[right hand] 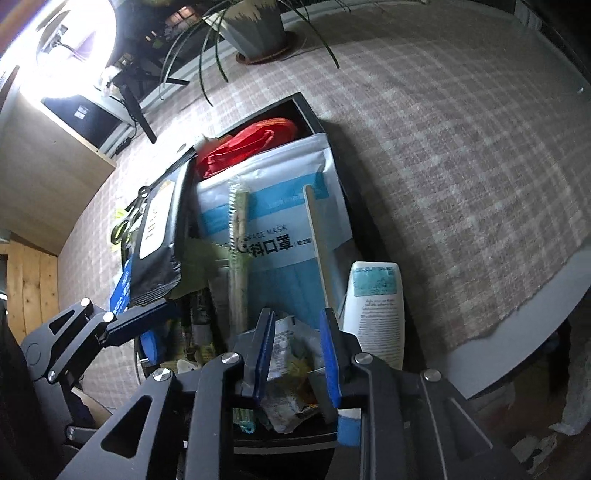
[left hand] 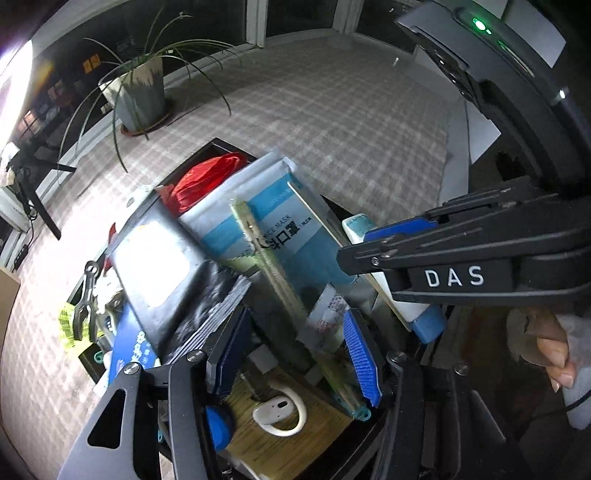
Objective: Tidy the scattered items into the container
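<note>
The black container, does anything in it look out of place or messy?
Yes. The black container is overstuffed: the face mask pack lies tilted on top, and a flat wooden stick rests loosely across it.

Both grippers are built from black, angular linkage arms with triangular cut-outs, pinned together by round silver screw heads. The left gripper (left hand: pixel 295 354) carries ribbed blue pads (left hand: pixel 360 354) on the inner faces of its fingers, and a rounded blue piece sits lower down beside one finger's base. The right gripper (right hand: pixel 297 354) has the same blue pads (right hand: pixel 328 354) lining its jaws, with a blue block below the outer finger. Seen side-on, its black body bears white letters "DAS" (left hand: pixel 453 277), and behind that a grey housing shows a small green light (left hand: pixel 479 25). The person's hand (left hand: pixel 554 347) is bare skin with pale fingernails.
</note>
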Demonstrator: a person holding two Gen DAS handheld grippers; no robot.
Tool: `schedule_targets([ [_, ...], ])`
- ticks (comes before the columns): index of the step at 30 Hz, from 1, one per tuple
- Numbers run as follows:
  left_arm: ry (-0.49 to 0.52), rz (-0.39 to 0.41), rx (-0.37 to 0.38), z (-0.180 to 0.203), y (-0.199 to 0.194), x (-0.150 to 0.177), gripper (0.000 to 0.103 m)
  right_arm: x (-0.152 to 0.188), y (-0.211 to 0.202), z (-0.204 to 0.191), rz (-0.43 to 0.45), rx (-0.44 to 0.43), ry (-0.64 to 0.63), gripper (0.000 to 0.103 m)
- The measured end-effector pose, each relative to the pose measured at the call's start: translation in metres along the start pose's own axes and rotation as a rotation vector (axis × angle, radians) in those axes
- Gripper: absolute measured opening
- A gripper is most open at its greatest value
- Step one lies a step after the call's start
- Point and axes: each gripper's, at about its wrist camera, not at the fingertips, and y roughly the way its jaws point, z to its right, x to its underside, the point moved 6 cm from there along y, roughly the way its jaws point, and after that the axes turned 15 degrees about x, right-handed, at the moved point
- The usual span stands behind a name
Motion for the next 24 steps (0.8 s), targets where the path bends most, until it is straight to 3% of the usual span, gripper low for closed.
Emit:
schedule_targets([
  [5, -0.028, 0.015, -0.018, -0.015, -0.017, 0.009, 0.057, 0.007, -0.008, -0.010, 0.018, 0.022, -0.015, 0.024],
  [11, -0.071, 0.061, -0.089, -0.044, -0.055, 0.037, 0.057, 0.018, -0.023, -0.030, 0.061, 0.045, -0.042, 0.025],
  [14, -0.112, 0.097, -0.130, -0.061, -0.077, 0.053, 0.057, 0.024, -0.033, -0.049, 0.094, 0.053, -0.070, 0.032],
  [19, -0.216, 0.195, -0.189, -0.095, -0.129, 0.098, 0.061, 0.039, -0.054, -0.093, 0.192, 0.078, -0.117, 0.037],
  [24, -0.333, 0.300, -0.276, -0.129, -0.186, 0.152, 0.063, 0.053, -0.071, -0.144, 0.265, 0.040, -0.149, 0.043],
])
